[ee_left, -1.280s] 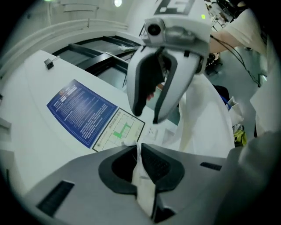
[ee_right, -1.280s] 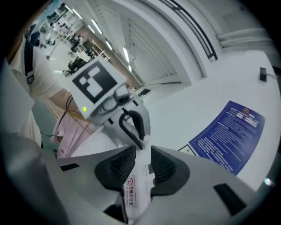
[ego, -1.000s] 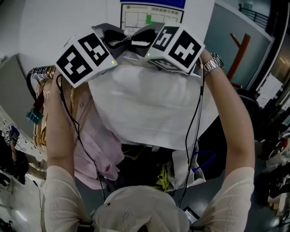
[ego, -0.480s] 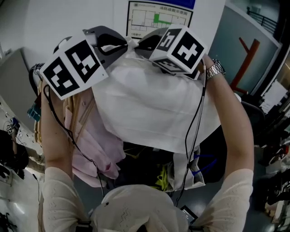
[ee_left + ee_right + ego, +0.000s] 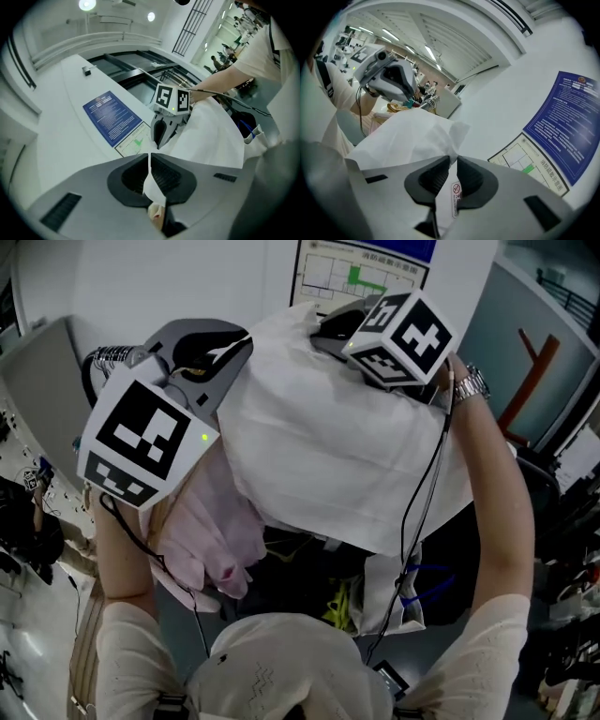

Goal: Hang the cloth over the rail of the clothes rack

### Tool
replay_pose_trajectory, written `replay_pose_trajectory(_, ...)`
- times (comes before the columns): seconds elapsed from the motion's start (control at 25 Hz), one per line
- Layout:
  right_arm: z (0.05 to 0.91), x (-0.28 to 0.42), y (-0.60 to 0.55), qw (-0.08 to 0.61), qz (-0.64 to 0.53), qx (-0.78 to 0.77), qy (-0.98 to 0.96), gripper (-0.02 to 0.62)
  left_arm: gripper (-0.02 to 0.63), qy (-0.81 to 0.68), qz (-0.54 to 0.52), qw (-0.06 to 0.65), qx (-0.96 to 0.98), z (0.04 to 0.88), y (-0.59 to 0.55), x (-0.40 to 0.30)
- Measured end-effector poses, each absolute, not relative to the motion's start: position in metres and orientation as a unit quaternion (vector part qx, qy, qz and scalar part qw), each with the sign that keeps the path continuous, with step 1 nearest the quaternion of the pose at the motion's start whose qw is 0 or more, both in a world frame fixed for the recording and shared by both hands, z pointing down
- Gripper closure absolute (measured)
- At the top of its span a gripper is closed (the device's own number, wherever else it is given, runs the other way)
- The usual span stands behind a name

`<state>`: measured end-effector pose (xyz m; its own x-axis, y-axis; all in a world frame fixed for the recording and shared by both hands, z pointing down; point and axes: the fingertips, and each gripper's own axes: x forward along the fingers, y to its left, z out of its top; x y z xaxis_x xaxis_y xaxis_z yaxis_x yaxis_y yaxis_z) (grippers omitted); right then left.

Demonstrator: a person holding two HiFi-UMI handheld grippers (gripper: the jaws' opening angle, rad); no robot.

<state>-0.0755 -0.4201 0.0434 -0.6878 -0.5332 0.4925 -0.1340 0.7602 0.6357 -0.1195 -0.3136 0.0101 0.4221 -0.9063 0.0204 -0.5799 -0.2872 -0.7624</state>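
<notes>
White wall [image 5: 169,277] fills the background, with a blue poster [image 5: 567,122] and a floor-plan sheet pinned to it on the far side.

The left gripper [image 5: 149,154] has its jaws pressed together on a thin fold of the white cloth [image 5: 211,131]; the fold runs up through the narrow seam between the pads. The right gripper [image 5: 453,159] has just been closing, and its pads now pinch another edge of the cloth [image 5: 403,136], with a small printed label [image 5: 455,199] on the fabric showing just below the pads.

From the head view, the left gripper [image 5: 211,343] sits at the cloth's left upper corner and the right gripper [image 5: 328,324] at its far upper edge, close to the wall. The cloth [image 5: 347,456] is held high between them and spreads down and toward the person in a broad sheet.

Below and to the left of it hangs a pink garment [image 5: 216,531], partly covered by the cloth's lower edge. Metal hanger hooks [image 5: 108,357] cluster at the far left, beside the left gripper. A wristwatch [image 5: 472,385] shows on the right arm.
</notes>
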Motion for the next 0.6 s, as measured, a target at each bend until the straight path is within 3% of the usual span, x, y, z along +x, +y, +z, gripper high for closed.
replay_pose_trajectory(0.16, 0.037, -0.077, -0.425, 0.331, -0.287, 0.215, -0.873, 0.495, 0.586, 0.511, -0.225, 0.313, -0.768, 0.032, -0.321, -0.131)
replay_pose_trajectory(0.4, 0.018, -0.073, -0.416, 0.288, -0.310, 0.233, -0.876, 0.488, 0.586, 0.520, -0.236, 0.303, -0.763, 0.039, -0.325, -0.129)
replay_pose_trajectory(0.6, -0.052, -0.047, -0.391, 0.182, -0.354, 0.302, -0.866, 0.489, 0.586, 0.525, -0.207, 0.303, -0.768, 0.035, -0.325, -0.131)
